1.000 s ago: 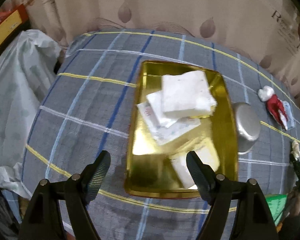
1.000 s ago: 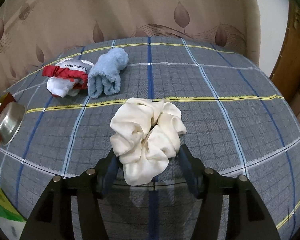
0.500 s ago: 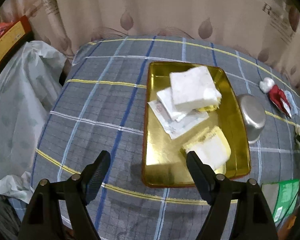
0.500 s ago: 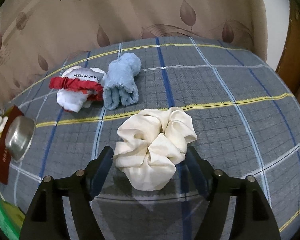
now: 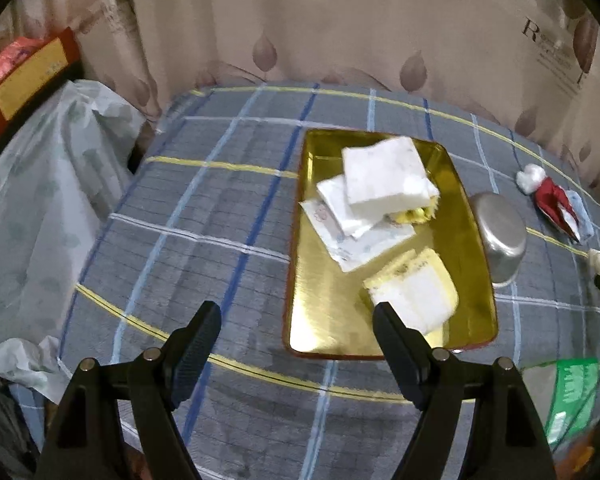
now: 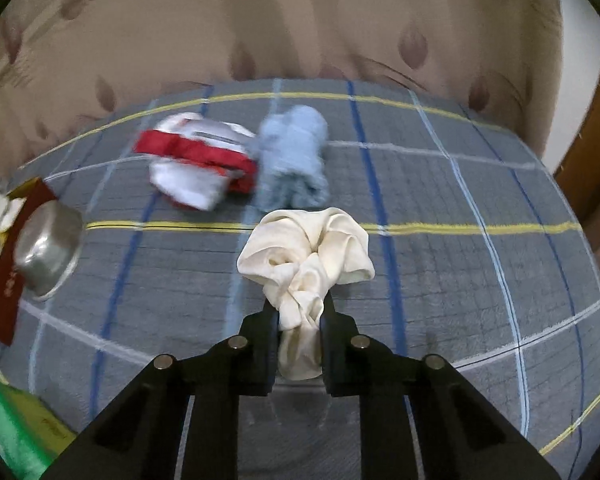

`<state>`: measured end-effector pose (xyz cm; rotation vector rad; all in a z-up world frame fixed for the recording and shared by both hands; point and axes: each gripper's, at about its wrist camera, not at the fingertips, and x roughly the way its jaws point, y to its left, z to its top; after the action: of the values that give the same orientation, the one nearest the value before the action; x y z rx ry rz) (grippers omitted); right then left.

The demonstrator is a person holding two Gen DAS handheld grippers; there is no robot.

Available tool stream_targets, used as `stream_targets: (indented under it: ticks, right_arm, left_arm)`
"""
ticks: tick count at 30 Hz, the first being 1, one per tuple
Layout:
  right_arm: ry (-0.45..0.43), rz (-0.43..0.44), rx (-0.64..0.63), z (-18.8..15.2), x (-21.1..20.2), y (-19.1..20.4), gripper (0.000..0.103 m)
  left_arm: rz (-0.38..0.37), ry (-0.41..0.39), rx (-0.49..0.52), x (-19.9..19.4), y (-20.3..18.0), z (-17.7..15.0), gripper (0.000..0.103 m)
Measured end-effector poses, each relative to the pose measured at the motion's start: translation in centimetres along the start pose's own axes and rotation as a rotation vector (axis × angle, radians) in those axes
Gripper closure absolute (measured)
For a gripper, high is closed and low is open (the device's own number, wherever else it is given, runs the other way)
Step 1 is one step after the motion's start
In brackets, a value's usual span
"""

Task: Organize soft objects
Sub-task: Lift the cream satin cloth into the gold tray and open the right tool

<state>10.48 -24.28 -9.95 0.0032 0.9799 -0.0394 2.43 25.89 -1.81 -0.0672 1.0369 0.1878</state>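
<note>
My right gripper is shut on a cream scrunchie, which bunches up between the pads and hangs just above the plaid cloth. Behind it lie a rolled light-blue towel and a red-and-white cloth. In the left wrist view my left gripper stands open over the table with nothing between its fingers, just in front of a gold tray. The tray holds white folded pads and a yellow-and-white sponge. The red-and-white cloth shows again at the far right.
A steel bowl stands right of the tray, also seen as the steel bowl at the left. A green packet lies at the front edge. A plastic-covered heap rises left of the table. Curtains hang behind.
My right gripper closed on the cream scrunchie and lifted it slightly. My left gripper drew back from the tray toward the table's near edge, staying open.
</note>
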Motion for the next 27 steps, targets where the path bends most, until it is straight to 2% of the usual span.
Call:
stream_targets:
  ticks: [3, 13, 17, 22, 27]
  right_arm:
    - [-0.006, 0.024, -0.043, 0.2, -1.7, 1.9, 0.088]
    - [-0.025, 0.223, -0.230, 1.3, -6.9, 12.2, 0.088]
    - [-0.008, 0.308, -0.292, 2.2, -7.9, 16.9, 0.088]
    - [-0.001, 0.365, -0.391, 2.2, -8.6, 23.2, 0.088]
    - [0.021, 0.403, -0.460, 1.8, -8.3, 27.8, 0.088]
  left_arm:
    - [0.039, -0.033, -0.031, -0.3, 0.5, -0.3, 0.023]
    - [0.140, -0.069, -0.063, -0.4, 1.7, -1.7, 0.023]
    - [0.152, -0.079, -0.067, -0.5, 1.9, -2.0, 0.023]
    - [0.159, -0.091, -0.060, -0.8, 1.8, -2.1, 0.023]
    - [0.154, -0.096, -0.066, -1.1, 2.1, -2.1, 0.023]
